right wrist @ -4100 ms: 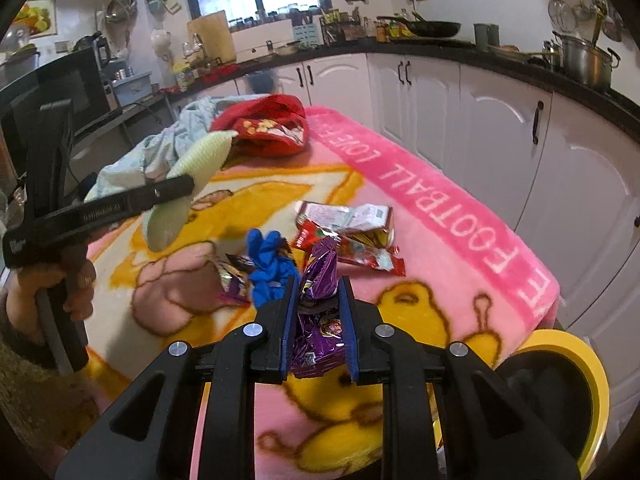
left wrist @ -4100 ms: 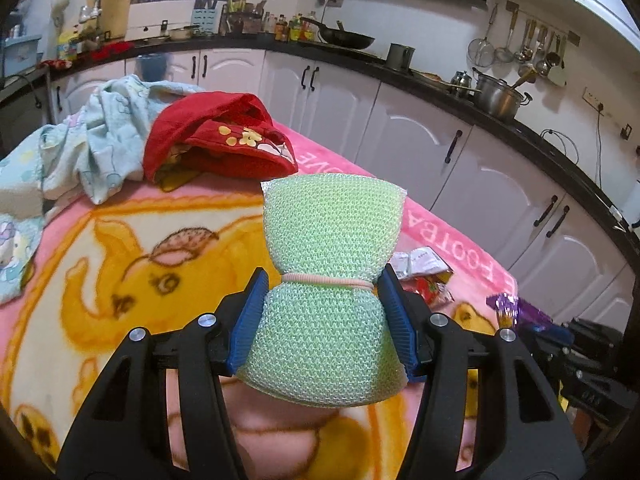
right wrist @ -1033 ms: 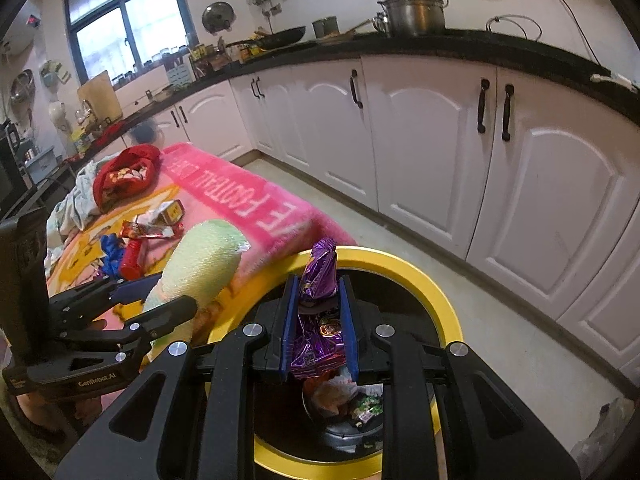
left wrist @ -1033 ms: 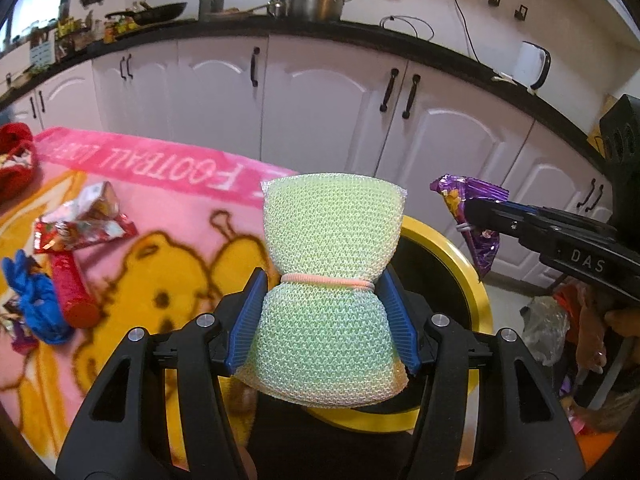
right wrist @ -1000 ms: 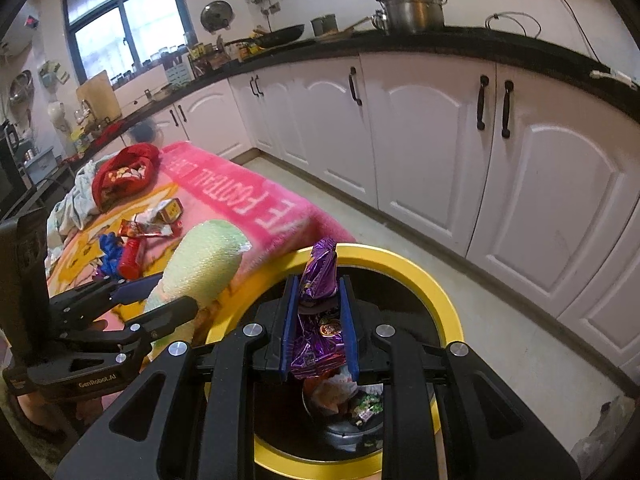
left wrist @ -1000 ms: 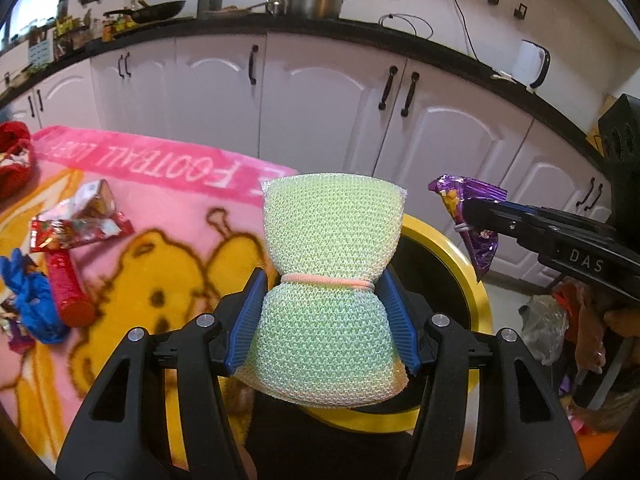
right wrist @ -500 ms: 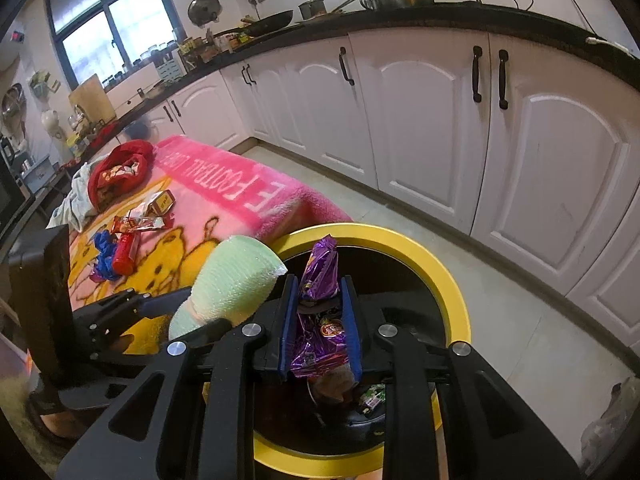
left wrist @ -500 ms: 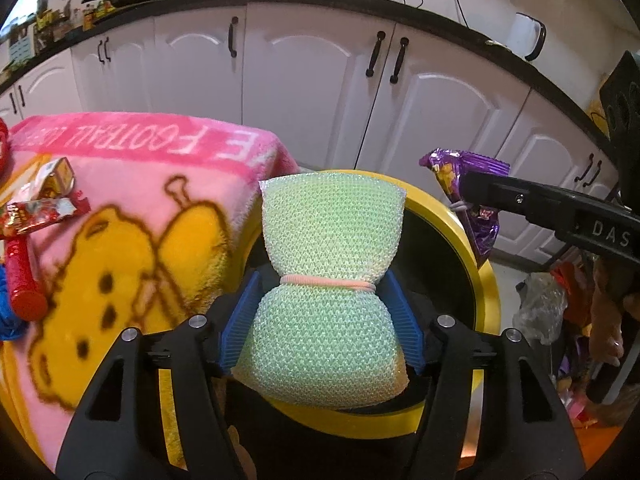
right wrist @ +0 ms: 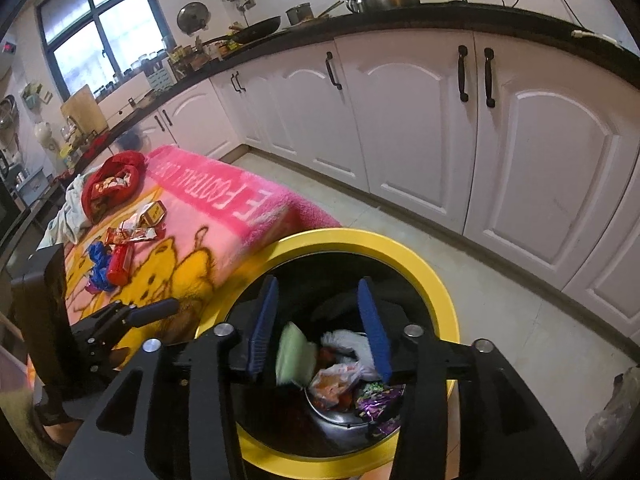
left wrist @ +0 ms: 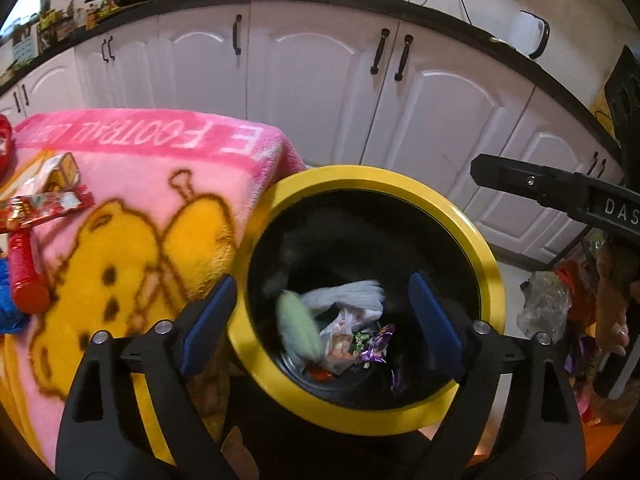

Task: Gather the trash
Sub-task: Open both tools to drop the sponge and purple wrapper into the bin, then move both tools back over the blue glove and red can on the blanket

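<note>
Both grippers are being held over the round yellow-rimmed black bin (left wrist: pixel 486 276). The left gripper (left wrist: pixel 323 318) and right gripper (right wrist: pixel 318 326) have just been opening, nothing between their spread jaws. The pale green mesh sponge (left wrist: pixel 298 326) and purple foil wrapper (left wrist: pixel 378 346) are lying blurred inside the bin.

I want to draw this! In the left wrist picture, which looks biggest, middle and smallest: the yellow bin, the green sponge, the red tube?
1. Yellow bin
2. Green sponge, blurred
3. Red tube

Sponge and tube look close; different nearness makes that unsure.
</note>
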